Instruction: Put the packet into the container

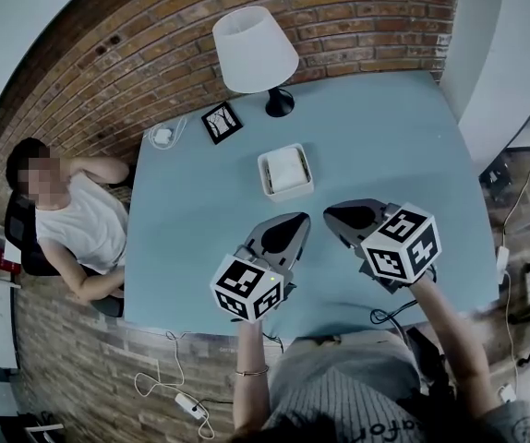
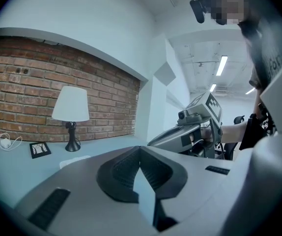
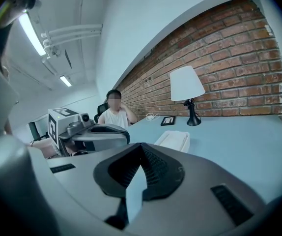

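Observation:
A white rectangular container (image 1: 284, 172) stands in the middle of the blue table (image 1: 403, 146), and a pale flat packet (image 1: 286, 166) seems to lie inside it. My left gripper (image 1: 298, 220) and right gripper (image 1: 331, 214) hover side by side just in front of the container, apart from it. Both are shut with nothing between the jaws. In the left gripper view the jaws (image 2: 140, 149) meet at the tip, with the container's edge (image 2: 72, 161) barely showing past them. From the right gripper (image 3: 142, 145) the container (image 3: 173, 140) shows ahead on the table.
A white-shaded lamp (image 1: 254, 53) stands at the table's far edge by the brick wall, with a small framed picture (image 1: 221, 122) and a white cable (image 1: 162, 137) to its left. A person in a white shirt (image 1: 80, 224) sits at the table's left side.

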